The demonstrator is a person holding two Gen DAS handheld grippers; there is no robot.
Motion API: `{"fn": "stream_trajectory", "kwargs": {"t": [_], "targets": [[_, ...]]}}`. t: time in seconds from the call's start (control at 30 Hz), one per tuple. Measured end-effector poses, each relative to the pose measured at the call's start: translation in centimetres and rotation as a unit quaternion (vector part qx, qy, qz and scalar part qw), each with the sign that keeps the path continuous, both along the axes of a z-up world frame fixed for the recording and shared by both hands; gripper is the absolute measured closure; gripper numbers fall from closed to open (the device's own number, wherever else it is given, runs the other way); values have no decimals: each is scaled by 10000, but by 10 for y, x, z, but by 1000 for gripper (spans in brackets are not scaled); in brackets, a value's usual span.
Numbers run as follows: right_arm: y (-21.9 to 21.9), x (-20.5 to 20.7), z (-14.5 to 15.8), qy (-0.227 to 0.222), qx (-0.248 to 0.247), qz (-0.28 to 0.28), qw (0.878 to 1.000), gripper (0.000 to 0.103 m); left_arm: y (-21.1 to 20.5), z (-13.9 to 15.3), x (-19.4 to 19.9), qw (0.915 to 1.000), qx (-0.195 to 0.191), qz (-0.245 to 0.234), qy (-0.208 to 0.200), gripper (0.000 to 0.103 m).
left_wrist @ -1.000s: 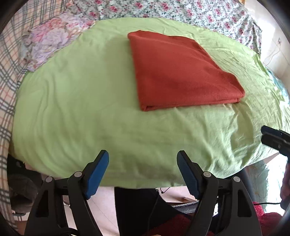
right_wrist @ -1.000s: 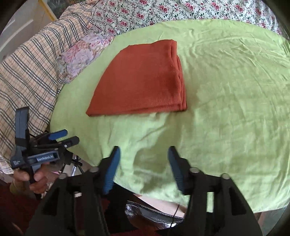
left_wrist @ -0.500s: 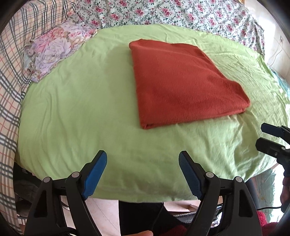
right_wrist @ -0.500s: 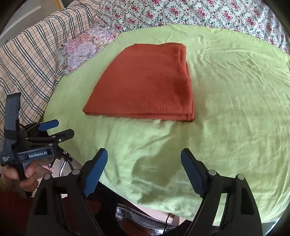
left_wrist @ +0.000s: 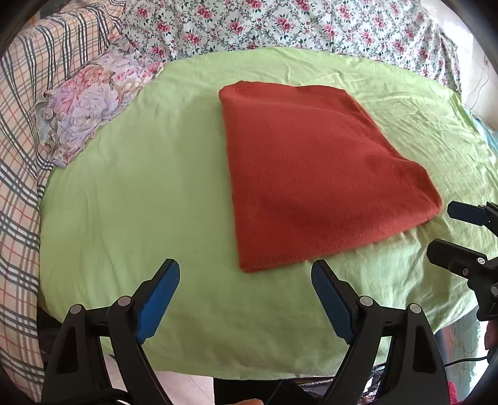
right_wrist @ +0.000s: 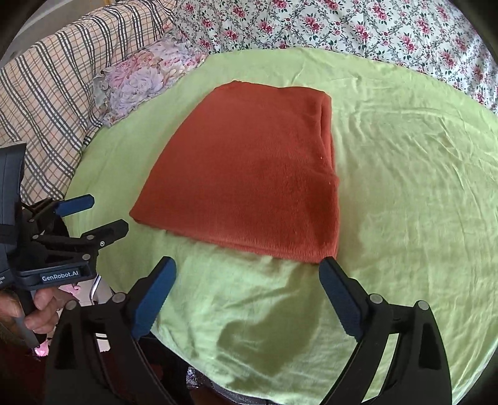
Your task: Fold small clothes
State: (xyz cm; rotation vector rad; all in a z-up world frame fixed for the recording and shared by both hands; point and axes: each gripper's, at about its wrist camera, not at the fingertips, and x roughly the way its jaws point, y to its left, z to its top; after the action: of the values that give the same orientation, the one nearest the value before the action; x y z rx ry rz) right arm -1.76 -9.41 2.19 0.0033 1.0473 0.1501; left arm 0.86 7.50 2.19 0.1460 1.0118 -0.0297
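A rust-red knitted garment (left_wrist: 311,174) lies folded flat into a rectangle on a light green sheet (left_wrist: 140,187); it also shows in the right wrist view (right_wrist: 249,174). My left gripper (left_wrist: 246,280) is open and empty, just short of the garment's near left corner. My right gripper (right_wrist: 247,277) is open and empty, at the garment's near edge, its right finger by the near right corner. Each gripper shows at the edge of the other's view: the right one (left_wrist: 460,236), the left one (right_wrist: 93,218), both open.
A small floral pillow (left_wrist: 90,106) lies at the green sheet's far left edge. A plaid blanket (left_wrist: 18,155) covers the left side and a rose-patterned cover (left_wrist: 280,25) lies behind. The sheet's near edge drops off to the floor.
Both grippers have moved forward toward the folded garment, which now looks larger and nearer. The right gripper's jaws opened wider. The garment has not moved.
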Motion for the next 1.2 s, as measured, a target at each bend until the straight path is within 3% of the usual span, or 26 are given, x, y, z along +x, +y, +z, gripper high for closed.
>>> {"fn": "stream_trajectory", "kwargs": {"t": [1.2], "targets": [[-4,54,3,217,-81,95,9997,6,-10,6,42,9998,138,123,31,11]]}}
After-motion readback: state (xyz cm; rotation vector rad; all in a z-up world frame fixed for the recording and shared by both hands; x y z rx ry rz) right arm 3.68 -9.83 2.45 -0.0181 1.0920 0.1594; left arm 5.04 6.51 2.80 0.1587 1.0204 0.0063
